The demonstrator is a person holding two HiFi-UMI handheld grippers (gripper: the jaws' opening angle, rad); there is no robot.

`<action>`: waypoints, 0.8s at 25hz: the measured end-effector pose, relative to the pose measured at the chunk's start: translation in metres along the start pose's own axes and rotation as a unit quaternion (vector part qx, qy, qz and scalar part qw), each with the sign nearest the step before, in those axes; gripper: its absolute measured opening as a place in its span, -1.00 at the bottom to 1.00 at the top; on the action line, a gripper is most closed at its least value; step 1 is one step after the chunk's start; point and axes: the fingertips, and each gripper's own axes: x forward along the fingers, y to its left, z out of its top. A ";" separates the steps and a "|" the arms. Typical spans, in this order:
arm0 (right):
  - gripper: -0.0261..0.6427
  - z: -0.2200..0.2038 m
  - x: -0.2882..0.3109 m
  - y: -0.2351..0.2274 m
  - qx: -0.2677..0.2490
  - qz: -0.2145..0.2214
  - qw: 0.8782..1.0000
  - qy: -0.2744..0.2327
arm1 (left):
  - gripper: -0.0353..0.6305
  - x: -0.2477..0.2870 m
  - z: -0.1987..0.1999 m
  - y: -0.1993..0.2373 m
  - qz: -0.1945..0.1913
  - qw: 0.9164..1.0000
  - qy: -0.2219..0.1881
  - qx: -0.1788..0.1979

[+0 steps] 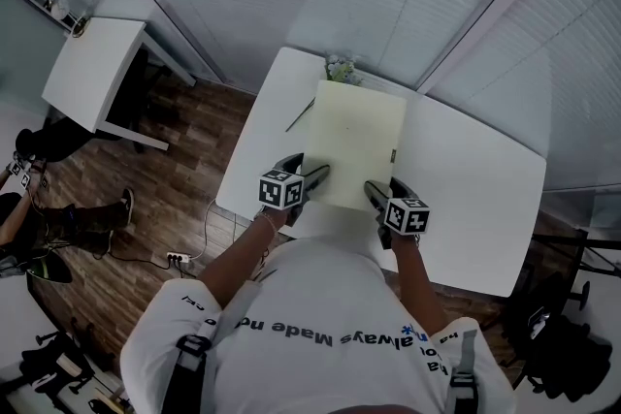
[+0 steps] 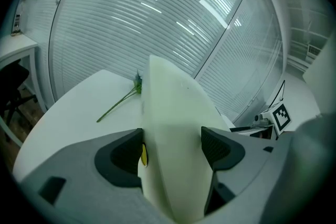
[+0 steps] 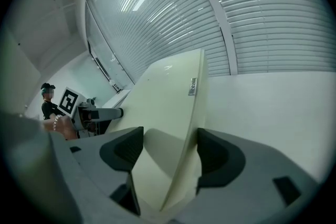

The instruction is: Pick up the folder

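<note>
A pale yellow folder [image 1: 354, 139] is over the white table [image 1: 475, 199], its near edge held by both grippers. My left gripper [image 1: 317, 175] is shut on the near left corner. In the left gripper view the folder [image 2: 170, 113] fills the space between the jaws of the left gripper [image 2: 172, 147] and rises in front of the blinds. My right gripper [image 1: 375, 193] is shut on the near right corner. In the right gripper view the folder [image 3: 168, 97] passes between the jaws of the right gripper [image 3: 169, 149], its edge with a small label holder [image 3: 193, 85] against the right pad.
A green flower stem [image 1: 299, 114] lies on the table left of the folder, and a small plant [image 1: 340, 70] stands at the far edge. A second white table [image 1: 97, 68] is at the left. A seated person [image 1: 39, 218] and a power strip [image 1: 177, 259] are on the wooden floor.
</note>
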 end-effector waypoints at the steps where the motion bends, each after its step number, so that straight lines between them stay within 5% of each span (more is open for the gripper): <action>1: 0.05 0.003 -0.002 0.001 -0.003 -0.001 1.000 -0.003 | 0.11 -0.002 0.003 -0.001 -0.001 1.000 -0.003 0.000; 20: 0.05 0.064 -0.049 0.037 -0.056 -0.001 0.996 -0.074 | 0.11 -0.048 0.072 -0.044 0.003 0.994 -0.079 0.074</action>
